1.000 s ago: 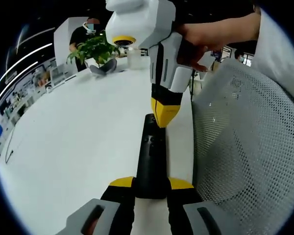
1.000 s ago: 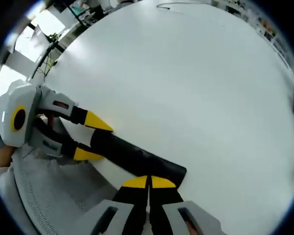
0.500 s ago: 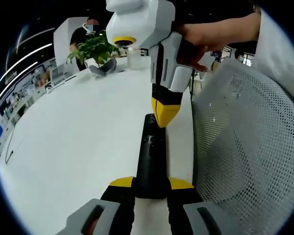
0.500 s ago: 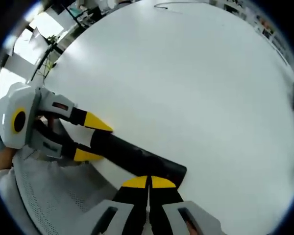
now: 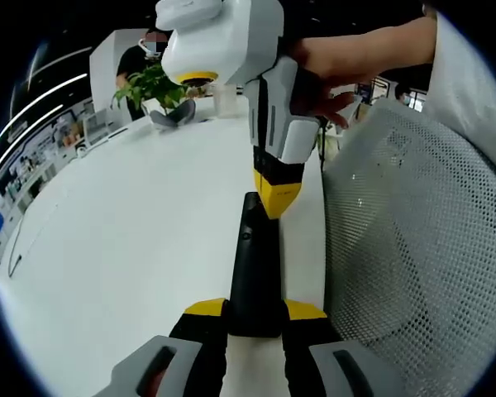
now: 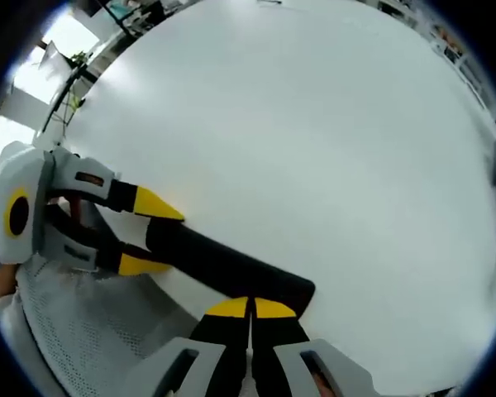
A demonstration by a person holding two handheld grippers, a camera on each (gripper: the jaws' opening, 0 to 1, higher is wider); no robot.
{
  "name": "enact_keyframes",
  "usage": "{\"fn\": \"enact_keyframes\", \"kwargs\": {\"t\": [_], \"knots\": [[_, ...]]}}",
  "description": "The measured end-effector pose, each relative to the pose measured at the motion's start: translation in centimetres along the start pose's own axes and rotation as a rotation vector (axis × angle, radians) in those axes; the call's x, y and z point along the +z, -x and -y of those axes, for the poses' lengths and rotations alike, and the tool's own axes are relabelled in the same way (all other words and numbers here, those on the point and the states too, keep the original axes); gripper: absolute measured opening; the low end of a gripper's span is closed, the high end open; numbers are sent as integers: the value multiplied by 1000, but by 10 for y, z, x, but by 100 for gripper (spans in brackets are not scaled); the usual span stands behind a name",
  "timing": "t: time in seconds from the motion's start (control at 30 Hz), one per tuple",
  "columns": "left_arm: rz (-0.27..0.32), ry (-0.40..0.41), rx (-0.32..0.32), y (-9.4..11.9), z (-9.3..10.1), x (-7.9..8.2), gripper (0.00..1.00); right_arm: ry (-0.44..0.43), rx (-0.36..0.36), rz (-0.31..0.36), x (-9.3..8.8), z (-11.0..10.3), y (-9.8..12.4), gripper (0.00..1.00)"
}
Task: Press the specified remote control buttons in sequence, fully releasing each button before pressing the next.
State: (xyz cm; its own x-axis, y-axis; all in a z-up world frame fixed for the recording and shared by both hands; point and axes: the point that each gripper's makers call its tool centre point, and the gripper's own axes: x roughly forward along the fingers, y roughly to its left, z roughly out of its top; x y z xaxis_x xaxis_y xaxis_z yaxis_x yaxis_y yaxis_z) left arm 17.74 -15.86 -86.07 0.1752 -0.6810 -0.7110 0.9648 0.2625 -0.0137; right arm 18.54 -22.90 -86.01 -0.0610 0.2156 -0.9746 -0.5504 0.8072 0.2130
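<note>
A long black remote control (image 5: 255, 269) lies lengthwise over the white table (image 5: 132, 240). My left gripper (image 5: 255, 309) is shut on its near end, one yellow tip on each side. My right gripper (image 5: 273, 197), held by a hand (image 5: 331, 70), comes down from above with its yellow tips shut together on the remote's far end. In the right gripper view my right gripper (image 6: 250, 308) stands shut over one end of the remote control (image 6: 223, 263). At the other end my left gripper (image 6: 147, 234) clamps it.
A grey mesh chair back (image 5: 413, 248) stands close on the right of the table edge. At the far end of the table are a potted plant (image 5: 161, 83) and a small glass (image 5: 225, 98), with a person (image 5: 140, 56) behind them.
My right gripper has leaned over, its body swinging left and nearer in the left gripper view. Its tips stay at the remote's far end. My left gripper keeps its hold.
</note>
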Motion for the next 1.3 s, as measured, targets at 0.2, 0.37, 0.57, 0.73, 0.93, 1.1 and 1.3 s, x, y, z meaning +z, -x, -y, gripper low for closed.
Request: {"fn": "enact_keyframes", "kwargs": {"t": [0.2,0.37,0.57,0.73,0.93,1.1,1.3], "knots": [[-1,-3,0,0,0,0,24,-25,18,46,-1,-1,2,0],[0,-3,1,0,0,0,24,-39,21,65,-3,1,4,0],[-1,-4,-3,0,1,0,24,-92,61,132,8,-1,13,0],[0,-3,-6,0,1,1,24,-71,52,115,12,-1,7,0],[1,-3,-6,0,0,0,24,-64,53,111,13,-1,4,0],[2,-1,-6,-1,0,0,24,-58,52,90,13,0,3,0],[3,-2,-5,-1,0,0,24,-73,63,81,13,1,2,0]]}}
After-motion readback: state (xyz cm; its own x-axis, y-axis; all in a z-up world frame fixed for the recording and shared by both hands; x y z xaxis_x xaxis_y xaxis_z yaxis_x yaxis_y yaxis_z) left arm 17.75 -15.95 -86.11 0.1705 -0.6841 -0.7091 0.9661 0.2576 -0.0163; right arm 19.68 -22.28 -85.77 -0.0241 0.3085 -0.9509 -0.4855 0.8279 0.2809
